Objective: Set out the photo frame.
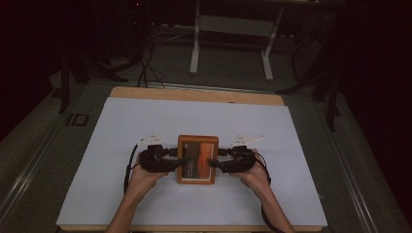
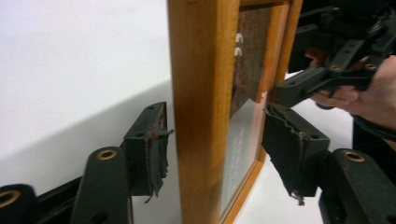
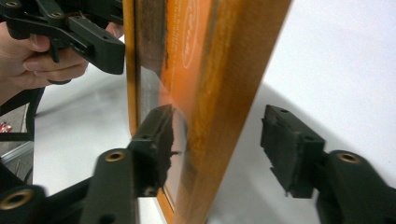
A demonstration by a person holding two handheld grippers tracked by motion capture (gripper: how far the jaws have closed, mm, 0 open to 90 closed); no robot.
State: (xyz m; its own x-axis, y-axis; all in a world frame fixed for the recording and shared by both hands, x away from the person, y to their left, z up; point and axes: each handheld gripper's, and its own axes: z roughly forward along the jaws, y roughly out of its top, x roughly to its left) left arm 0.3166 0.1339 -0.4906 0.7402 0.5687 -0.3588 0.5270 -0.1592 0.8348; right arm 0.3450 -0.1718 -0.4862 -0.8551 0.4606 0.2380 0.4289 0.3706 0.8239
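A wooden picture frame (image 1: 197, 159) lies flat on the white sheet (image 1: 121, 145) that covers the table (image 1: 194, 94), in the sheet's near half, roughly midway across. At the frame's left edge sits the left gripper (image 2: 215, 144), its jaws standing apart astride the wooden rail, pads clear of the wood on both sides. At the frame's right edge the right gripper (image 3: 217, 149) straddles its rail likewise, jaws apart, one pad close against the glass face, the other well off the wood
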